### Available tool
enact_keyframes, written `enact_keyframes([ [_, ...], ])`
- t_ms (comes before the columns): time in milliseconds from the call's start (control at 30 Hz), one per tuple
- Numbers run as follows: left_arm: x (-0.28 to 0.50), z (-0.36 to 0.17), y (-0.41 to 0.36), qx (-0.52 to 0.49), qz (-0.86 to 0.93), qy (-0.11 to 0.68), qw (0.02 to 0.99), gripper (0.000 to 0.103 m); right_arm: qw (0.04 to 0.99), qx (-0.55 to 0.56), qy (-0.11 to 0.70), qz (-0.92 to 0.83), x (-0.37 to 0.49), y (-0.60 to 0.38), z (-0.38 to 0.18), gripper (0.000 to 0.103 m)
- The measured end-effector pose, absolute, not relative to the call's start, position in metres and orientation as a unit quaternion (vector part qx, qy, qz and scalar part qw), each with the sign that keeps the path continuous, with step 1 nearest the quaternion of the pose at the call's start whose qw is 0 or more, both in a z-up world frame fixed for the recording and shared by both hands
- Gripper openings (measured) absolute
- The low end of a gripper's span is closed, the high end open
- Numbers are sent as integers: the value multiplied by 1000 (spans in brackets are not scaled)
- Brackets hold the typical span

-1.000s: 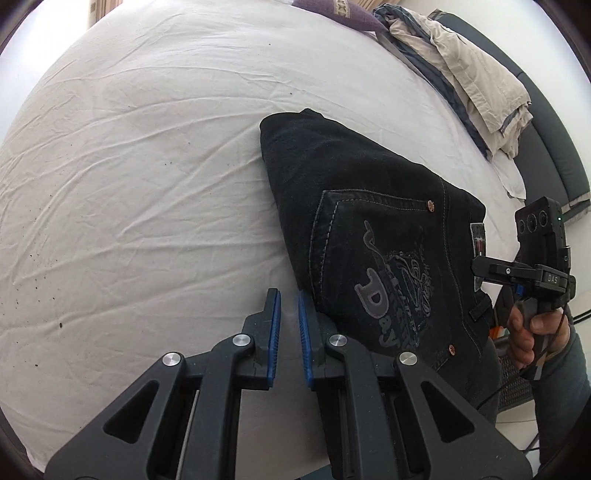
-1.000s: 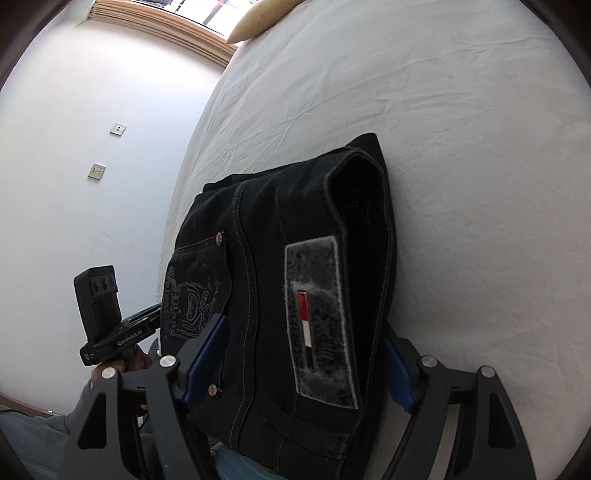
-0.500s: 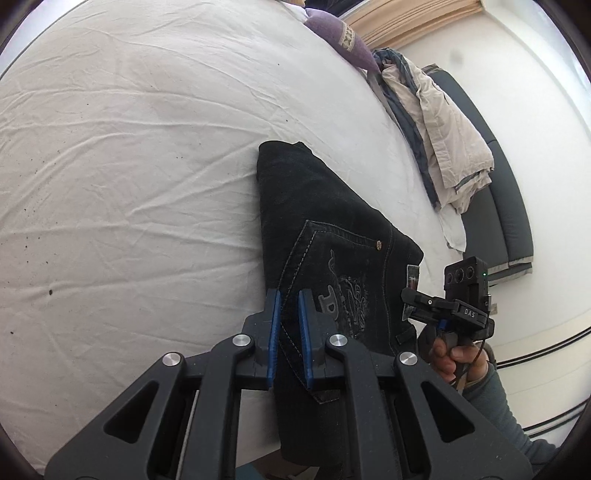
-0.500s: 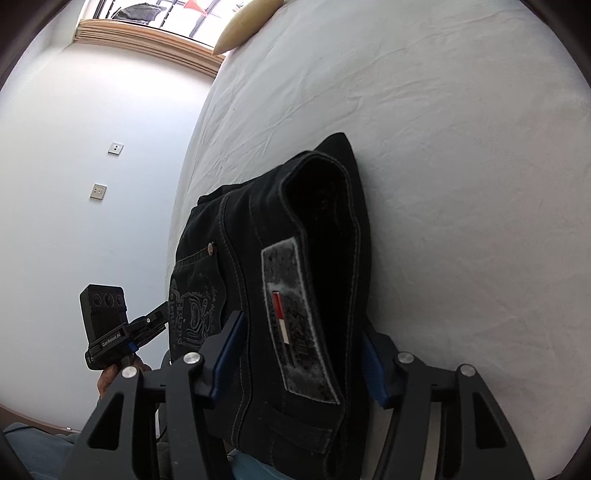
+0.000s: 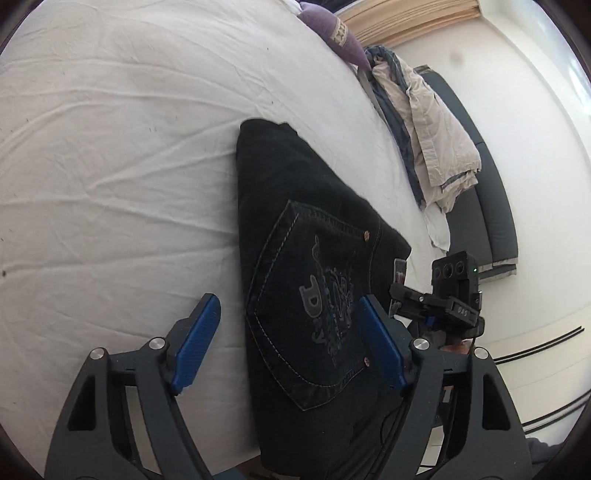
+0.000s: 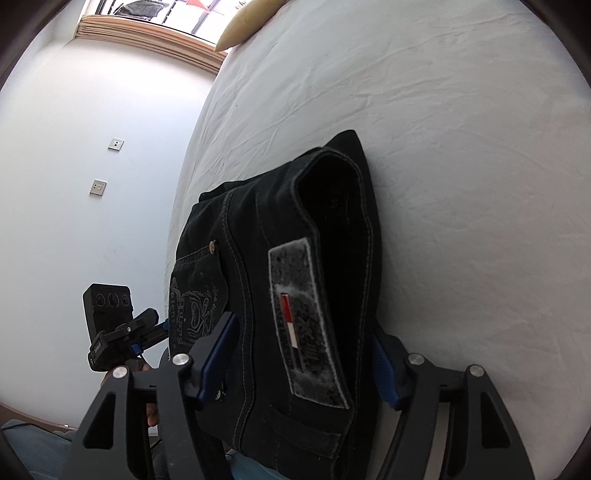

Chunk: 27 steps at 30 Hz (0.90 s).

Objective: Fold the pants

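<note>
Black jeans [image 5: 306,236], folded into a thick rectangle, lie on the white bed sheet [image 5: 110,147] with the embroidered back pocket [image 5: 325,299] facing up. My left gripper [image 5: 288,300] hovers at their near end. Its jaws are opening, one blue pad over the sheet and the other over the pocket, and neither pad presses on the cloth. My right gripper [image 6: 301,325] straddles the waistband end of the jeans [image 6: 295,258], where the grey label patch [image 6: 306,325] shows. Its jaws are opening too, with the folded stack between them. Each view shows the other gripper in a hand beyond the jeans.
A heap of beige and blue clothes [image 5: 424,122] and a purple pillow [image 5: 332,33] lie at the bed's far edge, next to a dark sofa [image 5: 491,206]. A yellow pillow [image 6: 247,22] sits at the head. A white wall with sockets [image 6: 98,187] runs along the other side.
My left jaws went from shut to wide apart and now straddle the pocket side of the jeans; that hand also rolled. My right jaws narrowed on the waistband, then widened again.
</note>
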<state>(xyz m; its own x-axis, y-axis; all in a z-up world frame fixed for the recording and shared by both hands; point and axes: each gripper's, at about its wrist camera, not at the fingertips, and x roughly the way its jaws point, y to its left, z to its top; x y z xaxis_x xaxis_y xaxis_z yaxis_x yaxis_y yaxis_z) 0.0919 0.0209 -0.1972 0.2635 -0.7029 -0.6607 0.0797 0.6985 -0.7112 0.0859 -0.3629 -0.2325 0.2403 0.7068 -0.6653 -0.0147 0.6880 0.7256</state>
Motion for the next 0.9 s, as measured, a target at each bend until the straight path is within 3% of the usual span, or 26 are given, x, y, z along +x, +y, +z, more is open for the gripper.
enact_keyframes([
  [100,93,-200,8,-267,-266,552,744,74,730,292,567,245,87,-358,-230,74],
  [133,95,-200,4,-265,-268,556,741,67,731,287,569,243,87,-356,-229,74],
  [167,96,-201,-2,-255,-268,563,739,48,734,281,569,241,87,-354,-228,74],
  [300,100,-204,-18,-222,-262,575,743,38,752,228,574,229,85,-340,-222,73],
  [367,101,-202,-21,-227,-272,571,740,26,763,180,584,211,84,-329,-216,62],
  [433,101,-198,-24,-222,-276,569,742,23,765,165,590,199,84,-326,-213,45],
  [600,102,-182,-31,-209,-283,559,751,19,781,137,578,193,78,-317,-190,24],
  [900,119,-126,-4,-223,-281,511,781,17,817,107,517,232,84,-278,-122,19],
])
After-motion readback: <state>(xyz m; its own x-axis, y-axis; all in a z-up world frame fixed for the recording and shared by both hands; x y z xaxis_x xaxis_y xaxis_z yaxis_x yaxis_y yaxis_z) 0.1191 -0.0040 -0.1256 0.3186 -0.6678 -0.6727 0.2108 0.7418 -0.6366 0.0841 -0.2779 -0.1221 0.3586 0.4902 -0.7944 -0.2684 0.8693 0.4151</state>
